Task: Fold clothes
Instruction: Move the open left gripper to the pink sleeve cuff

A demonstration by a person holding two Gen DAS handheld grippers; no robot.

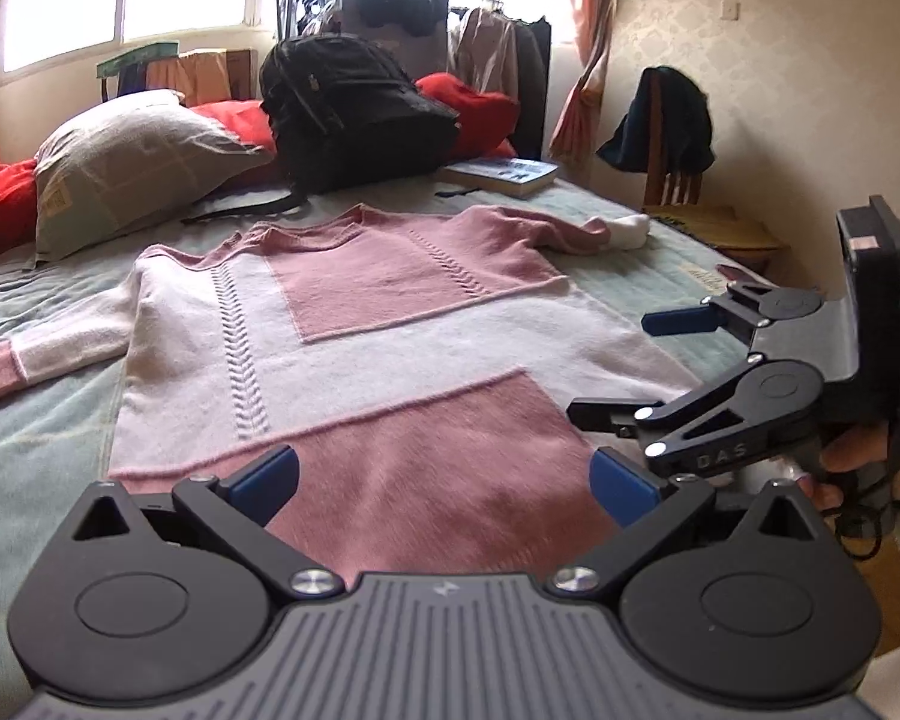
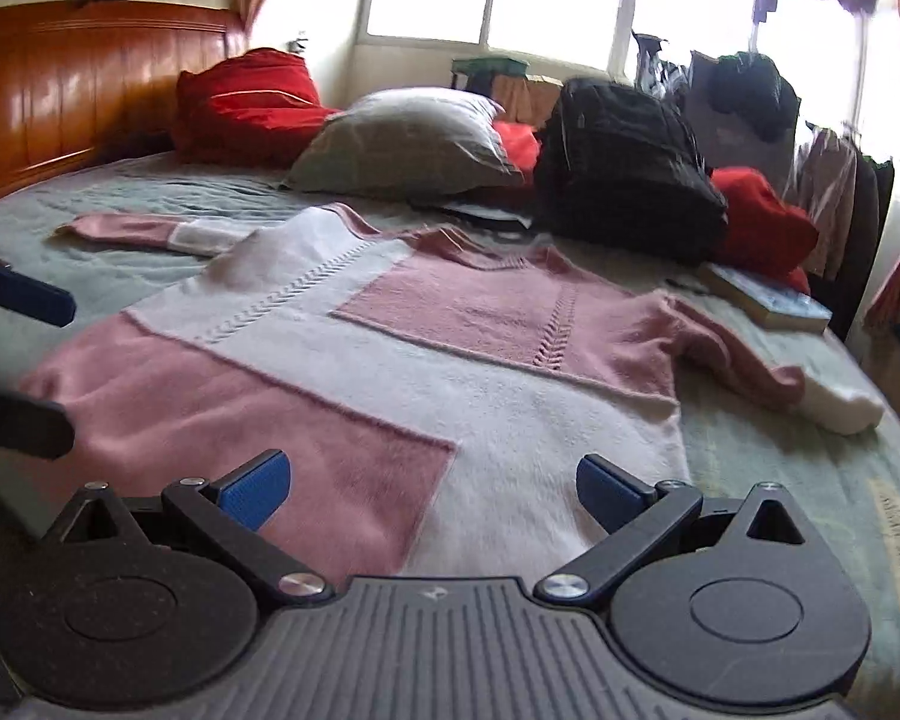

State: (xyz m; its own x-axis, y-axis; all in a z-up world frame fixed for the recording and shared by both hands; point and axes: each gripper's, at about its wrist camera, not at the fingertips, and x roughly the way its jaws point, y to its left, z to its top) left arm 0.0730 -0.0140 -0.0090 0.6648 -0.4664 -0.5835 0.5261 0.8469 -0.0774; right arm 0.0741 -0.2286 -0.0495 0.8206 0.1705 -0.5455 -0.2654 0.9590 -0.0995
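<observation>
Both tongs spread wide, sweater hem hidden beneath them

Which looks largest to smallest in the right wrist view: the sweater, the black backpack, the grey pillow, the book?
1. sweater, though it is nearest to the camera
2. and 3. black backpack and grey pillow look alike; I cannot rank them
4. book

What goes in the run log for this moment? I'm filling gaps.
sweater: flat, unfolded on bed | left gripper: open | right gripper: open | fold: not started
</observation>
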